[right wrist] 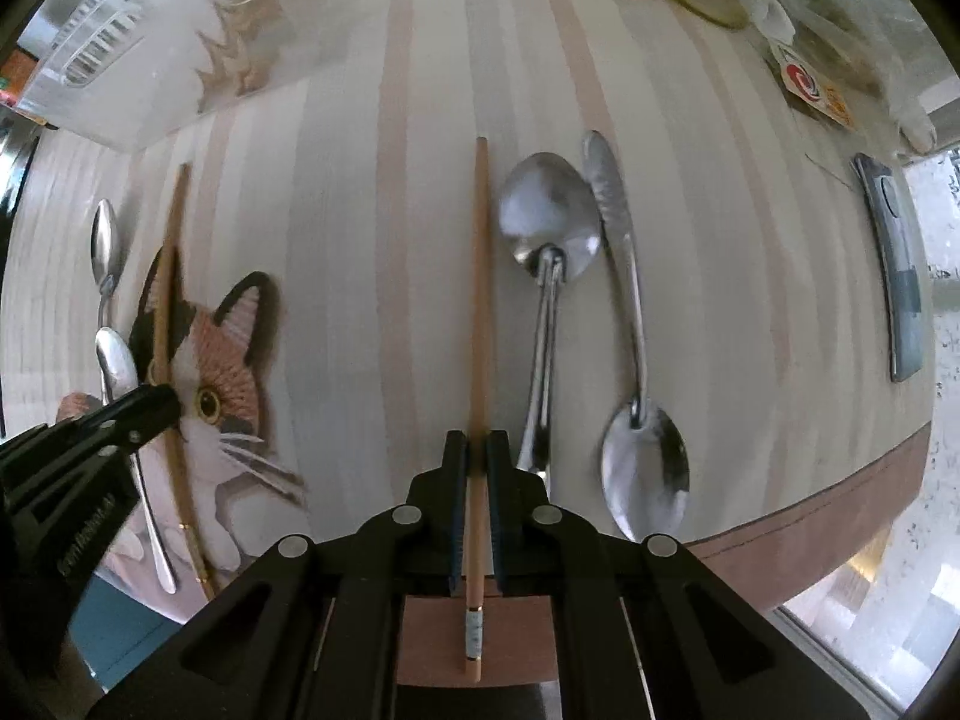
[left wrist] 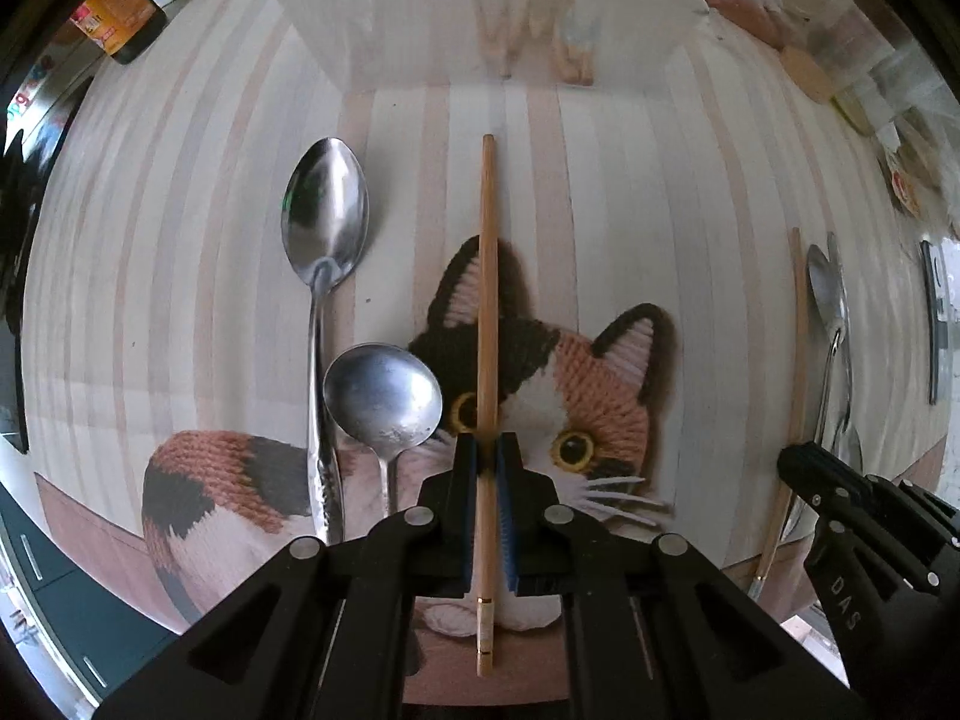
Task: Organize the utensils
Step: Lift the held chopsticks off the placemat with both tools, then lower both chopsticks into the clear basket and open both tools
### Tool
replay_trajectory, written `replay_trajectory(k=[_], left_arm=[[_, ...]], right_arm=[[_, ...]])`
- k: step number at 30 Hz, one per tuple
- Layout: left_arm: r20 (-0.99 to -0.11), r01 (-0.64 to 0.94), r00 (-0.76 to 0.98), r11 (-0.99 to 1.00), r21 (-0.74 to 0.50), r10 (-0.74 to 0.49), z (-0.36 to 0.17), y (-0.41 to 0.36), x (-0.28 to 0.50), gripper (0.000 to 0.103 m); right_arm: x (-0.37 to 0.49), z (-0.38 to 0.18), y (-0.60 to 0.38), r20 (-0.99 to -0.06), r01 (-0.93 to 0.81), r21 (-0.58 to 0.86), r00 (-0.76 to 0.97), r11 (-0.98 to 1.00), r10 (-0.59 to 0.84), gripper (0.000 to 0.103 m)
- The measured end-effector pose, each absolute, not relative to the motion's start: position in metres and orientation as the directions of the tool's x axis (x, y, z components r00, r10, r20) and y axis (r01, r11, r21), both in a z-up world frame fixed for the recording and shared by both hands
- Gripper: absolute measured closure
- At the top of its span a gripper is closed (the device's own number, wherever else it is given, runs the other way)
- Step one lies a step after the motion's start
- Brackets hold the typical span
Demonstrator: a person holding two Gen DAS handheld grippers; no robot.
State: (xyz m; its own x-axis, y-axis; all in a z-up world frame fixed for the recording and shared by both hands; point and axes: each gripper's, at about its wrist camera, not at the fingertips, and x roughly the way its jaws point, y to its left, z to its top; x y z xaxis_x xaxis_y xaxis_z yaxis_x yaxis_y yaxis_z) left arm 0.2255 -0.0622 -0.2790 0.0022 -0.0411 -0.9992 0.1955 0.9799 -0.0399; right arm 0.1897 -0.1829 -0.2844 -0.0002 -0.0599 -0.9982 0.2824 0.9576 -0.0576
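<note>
Clearly both grippers are mid-pick, each pinching one chopstick. The left gripper (left wrist: 487,450) has its blue-padded jaws pressed onto a slim light-wood chopstick with a gold band near its butt (left wrist: 487,324), lying over the calico cat print (left wrist: 540,372) on the striped tablecloth (left wrist: 180,240). The right gripper (right wrist: 476,450) squeezes a matching wooden chopstick with a patterned white end (right wrist: 478,312) further along the same cloth.

To do this well, I would lift each stick level and keep the squeeze steady, since a thin round stick can swivel between flat pads; both grips sit toward the butt end, so the long front may droop. The translucent plastic storage bin (left wrist: 480,12) ahead looks the likely destination, so the tips should lead over its rim without clipping it.

Left of the left stick lie a long polished steel spoon (left wrist: 321,276) and a shorter dull round-bowled steel spoon (left wrist: 384,402), touching side by side. Beside the right stick rest a matte steel spoon (right wrist: 543,276) and a shiny steel spoon pointing the opposite way (right wrist: 636,372).

Whether either stick is clear of the cloth I cannot tell. The bin's contents are blurred behind its wall, and the items along the table's far edge are too smeared to name
</note>
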Motion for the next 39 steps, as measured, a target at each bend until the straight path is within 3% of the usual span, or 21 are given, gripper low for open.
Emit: replay_trajectory(k=[19, 31, 39], left_arm=[[-0.998, 0.236, 0.041, 0.971, -0.034, -0.045, -0.264, -0.079, 0.224, 0.099], [-0.956, 0.288, 0.244, 0.953, -0.091, -0.165, -0.158, -0.083, 0.226, 0.099], [-0.904, 0.234, 0.322, 0.949, -0.213, -0.283, -0.083, -0.062, 0.303, 0.099]], right_arm=[[0.179, -0.282, -0.197, -0.999, 0.308, -0.025, 0.013, 0.951, -0.031, 0.096], [0.165, -0.214, -0.218, -0.984, 0.345, 0.101, 0.175, 0.933, 0.042, 0.096], [0.216, -0.126, -0.228, -0.939, 0.295, 0.196, 0.330, 0.935, 0.093, 0.096]])
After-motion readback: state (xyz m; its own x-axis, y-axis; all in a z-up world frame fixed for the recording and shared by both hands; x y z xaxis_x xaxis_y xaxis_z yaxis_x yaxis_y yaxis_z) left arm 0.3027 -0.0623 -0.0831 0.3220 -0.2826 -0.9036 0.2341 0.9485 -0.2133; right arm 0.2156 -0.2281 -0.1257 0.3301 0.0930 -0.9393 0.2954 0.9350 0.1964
